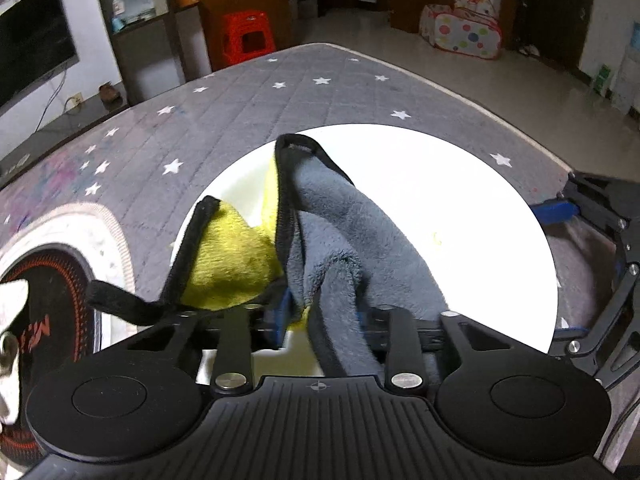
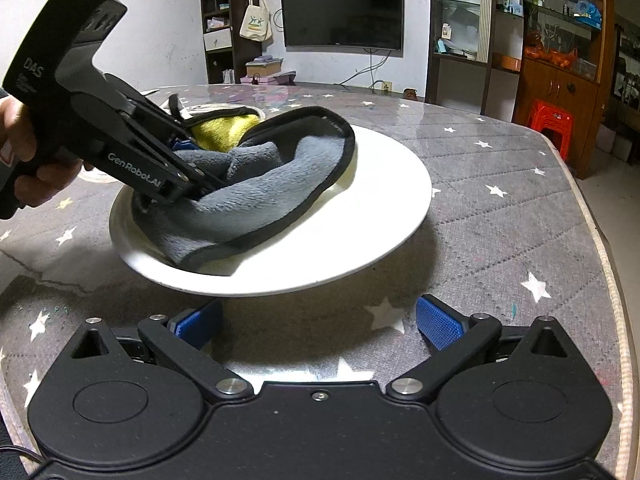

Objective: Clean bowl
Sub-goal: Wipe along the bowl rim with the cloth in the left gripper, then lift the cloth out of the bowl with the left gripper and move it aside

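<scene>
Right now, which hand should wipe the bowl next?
Probably the left. The left gripper is shut on the grey-and-yellow cloth, which already lies inside the white bowl. The right gripper is open, holds nothing, and sits outside the bowl's near rim.

We cannot see the left gripper's (image 2: 200, 178) fingertips; the grey-and-yellow cloth (image 2: 256, 196) swallows them. That cloth covers the white bowl's (image 2: 360, 240) middle and its rim toward nine o'clock. At nine o'clock the person's hand (image 2: 24, 152) is cut off by the right wrist view's edge.
</scene>
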`<state>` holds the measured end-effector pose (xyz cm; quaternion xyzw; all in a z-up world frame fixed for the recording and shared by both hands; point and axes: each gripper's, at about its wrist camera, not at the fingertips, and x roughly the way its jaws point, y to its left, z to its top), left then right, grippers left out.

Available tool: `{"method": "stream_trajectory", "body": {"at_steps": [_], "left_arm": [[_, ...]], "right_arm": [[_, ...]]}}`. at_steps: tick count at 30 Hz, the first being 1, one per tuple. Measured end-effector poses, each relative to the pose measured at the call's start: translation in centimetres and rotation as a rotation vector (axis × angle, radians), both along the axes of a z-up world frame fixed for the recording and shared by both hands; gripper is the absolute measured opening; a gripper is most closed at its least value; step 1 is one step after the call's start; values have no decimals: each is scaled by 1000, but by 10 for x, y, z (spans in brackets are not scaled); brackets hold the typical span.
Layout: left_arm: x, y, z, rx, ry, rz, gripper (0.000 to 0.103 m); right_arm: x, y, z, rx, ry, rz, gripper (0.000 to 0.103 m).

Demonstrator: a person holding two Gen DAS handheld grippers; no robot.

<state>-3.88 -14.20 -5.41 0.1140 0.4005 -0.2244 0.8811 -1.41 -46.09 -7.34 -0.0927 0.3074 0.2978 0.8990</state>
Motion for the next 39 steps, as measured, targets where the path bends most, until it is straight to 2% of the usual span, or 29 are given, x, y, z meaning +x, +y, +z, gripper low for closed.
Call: {"method": "stream_trajectory", "body": {"at_steps": [6,14,19,24,26,30,39], "left_arm": [[-5,17,8,-59,19,37,21],[-20,46,43,-74,-75,90,21],[-17,72,62,-30,-122,153,21],[-9,97,76,80,-177,216,21],[-3,104,76,123,-182,227,21],[4,107,58,150,-126,220,21],[8,88,15,131,-38,163,21]], "right_arm": [[0,-1,-1,1,0,0,103],[2,-1,-1,1,0,0,103],[1,0,-1,0,0,0,103],[1,0,-1,1,0,0,103],[0,0,-1,1,0,0,103],[0,0,-1,0,0,0,103],[-1,0,-1,1,0,0,103]]}}
